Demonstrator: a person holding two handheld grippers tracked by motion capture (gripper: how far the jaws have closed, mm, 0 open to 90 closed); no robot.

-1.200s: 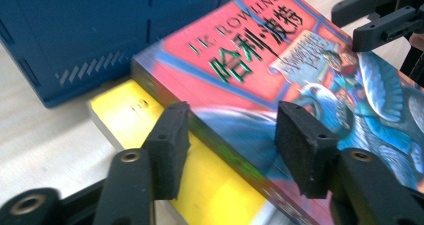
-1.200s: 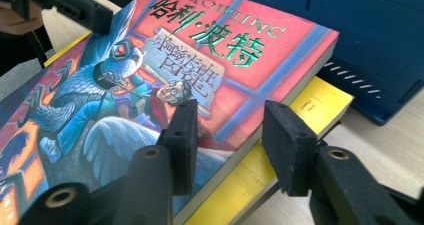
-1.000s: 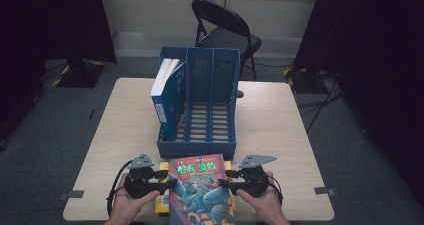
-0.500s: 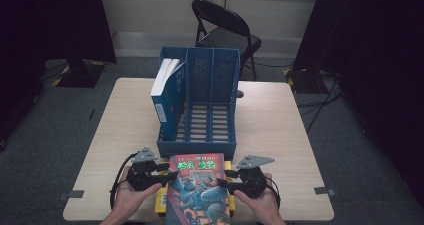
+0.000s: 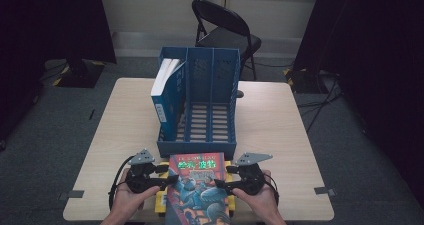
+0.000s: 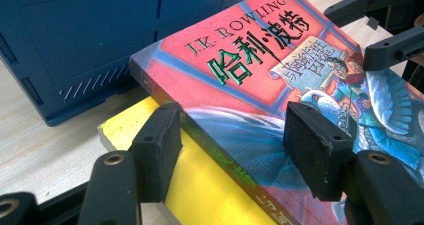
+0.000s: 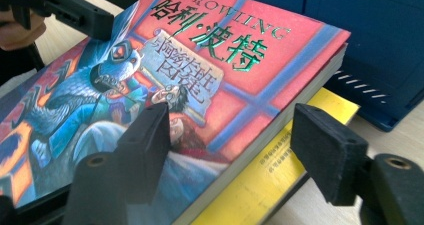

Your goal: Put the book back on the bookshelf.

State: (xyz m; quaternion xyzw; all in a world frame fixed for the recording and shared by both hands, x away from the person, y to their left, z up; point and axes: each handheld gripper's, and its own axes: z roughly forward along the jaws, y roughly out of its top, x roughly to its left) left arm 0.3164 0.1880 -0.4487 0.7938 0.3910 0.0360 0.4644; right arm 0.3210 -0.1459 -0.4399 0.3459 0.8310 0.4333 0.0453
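Pale wood makes up the tabletop (image 5: 280, 130), which is smooth and has rounded corners. Near its front edge lies a thick paperback Harry Potter book (image 5: 197, 187) with a shiny red and blue cover and green Chinese letters. It rests flat on top of a yellow book (image 6: 210, 195), just in front of the blue plastic file rack (image 5: 210, 105).

One left hand-held gripper (image 5: 167, 177) comes in from the book's left edge, held level in the person's hand. Its two black foam pads (image 6: 157, 150) have just been opening. One pad sits by the spine and one sits over the cover, with the book's edge between them, but they do not squeeze it.

On the other side, the right hand-held gripper (image 5: 222, 177) reaches the book's right edge the same way. Its soft square pads (image 7: 145, 147) have also just been opening and stand wide, one over the cover and one out past the page edge.

Inside the rack's left slot, a blue and white book (image 5: 165, 97) leans upright. Behind the tabletop stands a dark folding chair (image 5: 225, 32) on grey carpet (image 5: 350, 150).
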